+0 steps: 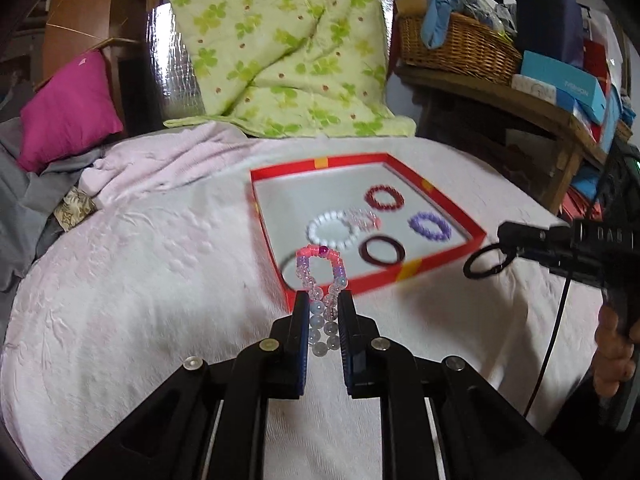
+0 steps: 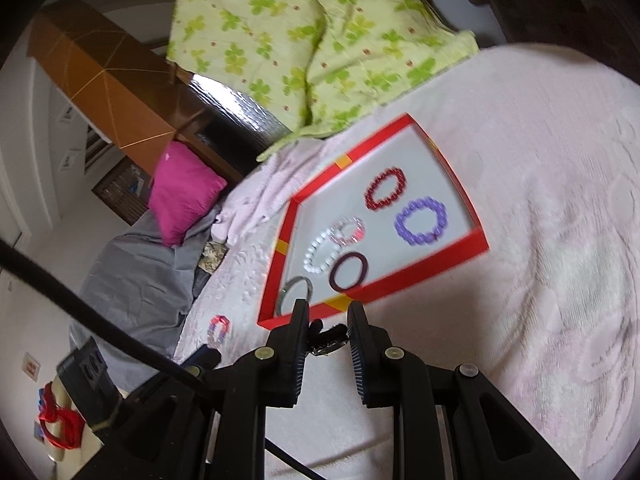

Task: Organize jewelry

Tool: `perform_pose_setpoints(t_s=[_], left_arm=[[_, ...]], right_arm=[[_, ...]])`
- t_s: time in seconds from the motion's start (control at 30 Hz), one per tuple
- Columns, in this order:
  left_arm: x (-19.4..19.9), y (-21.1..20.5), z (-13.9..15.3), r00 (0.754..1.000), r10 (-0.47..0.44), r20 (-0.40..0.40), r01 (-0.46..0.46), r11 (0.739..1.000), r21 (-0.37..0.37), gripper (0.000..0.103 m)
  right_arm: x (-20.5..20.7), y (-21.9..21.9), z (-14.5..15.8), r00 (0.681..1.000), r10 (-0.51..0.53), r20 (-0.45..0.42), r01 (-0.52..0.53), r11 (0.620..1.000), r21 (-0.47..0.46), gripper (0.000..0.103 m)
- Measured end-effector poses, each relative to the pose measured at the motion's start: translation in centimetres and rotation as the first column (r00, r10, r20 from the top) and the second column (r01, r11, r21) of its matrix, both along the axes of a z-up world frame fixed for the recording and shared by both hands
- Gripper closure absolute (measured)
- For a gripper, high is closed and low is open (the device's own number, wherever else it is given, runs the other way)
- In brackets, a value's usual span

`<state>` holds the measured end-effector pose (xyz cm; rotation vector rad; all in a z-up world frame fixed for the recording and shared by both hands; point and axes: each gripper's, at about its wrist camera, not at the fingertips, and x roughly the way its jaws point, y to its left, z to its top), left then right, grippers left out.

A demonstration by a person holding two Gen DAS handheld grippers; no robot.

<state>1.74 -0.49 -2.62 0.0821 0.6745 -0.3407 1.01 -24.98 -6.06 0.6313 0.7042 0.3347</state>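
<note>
A red shallow box [image 1: 384, 276] [image 2: 436, 258] lies on the pink bedspread. It holds several bracelets: dark red [image 1: 384, 198] [image 2: 386, 188], purple [image 1: 430, 227] [image 2: 422, 220], white [image 1: 334, 230] [image 2: 320, 256], clear pink [image 1: 364, 218] [image 2: 348, 230], a brown ring [image 1: 382, 251] [image 2: 348, 272] and a grey ring [image 2: 296, 290]. My left gripper [image 1: 324, 300] is shut on a pink and clear bead bracelet [image 1: 322, 276], held upright just before the box; this bracelet also shows in the right wrist view [image 2: 218, 330]. My right gripper [image 2: 328, 312] [image 1: 500, 236] is shut on a black ring bracelet [image 1: 486, 264] [image 2: 326, 338], right of the box.
A green clover quilt [image 1: 288, 48] lies behind the box. A magenta pillow [image 1: 68, 108] and grey bedding [image 2: 140, 280] are at the left. A shelf with a wicker basket [image 1: 456, 46] and boxes stands at the right.
</note>
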Motion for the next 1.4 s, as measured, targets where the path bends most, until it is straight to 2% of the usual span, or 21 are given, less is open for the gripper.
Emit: perform_pose_setpoints(t_s=[0.07, 0.2, 0.4, 0.7, 1.4], left_arm=[[0.8, -0.3, 1.0, 1.0, 0.003, 0.004, -0.003, 1.0, -0.017, 0.088], [2.0, -2.0, 2.8, 0.998, 0.011, 0.061, -0.013, 0.999, 0.031, 0.088], [3.3, -4.2, 4.6, 0.991, 0.011, 0.134, -0.018, 0.998, 0.055, 0.088], [4.4, -5.2, 4.3, 0.985, 0.023, 0.172, -0.04, 0.994, 0.098, 0.088], [7.4, -3.3, 3.0, 0.981, 0.073, 0.181, -0.096, 0.988, 0.125, 0.088]], right_arm=[[0.2, 0.3, 0.6, 1.0, -0.009, 0.029, 0.009, 1.0, -0.023, 0.08], [1.0, 0.5, 1.4, 0.997, -0.033, 0.069, 0.038, 0.997, -0.061, 0.08], [2.4, -0.6, 2.2, 0.992, -0.078, 0.102, 0.087, 0.993, -0.084, 0.08], [4.2, -1.7, 2.4, 0.988, -0.103, 0.117, 0.115, 0.989, -0.093, 0.08], [7.9, 1.5, 2.3, 0.987, -0.063, 0.147, 0.081, 0.989, -0.122, 0.08]])
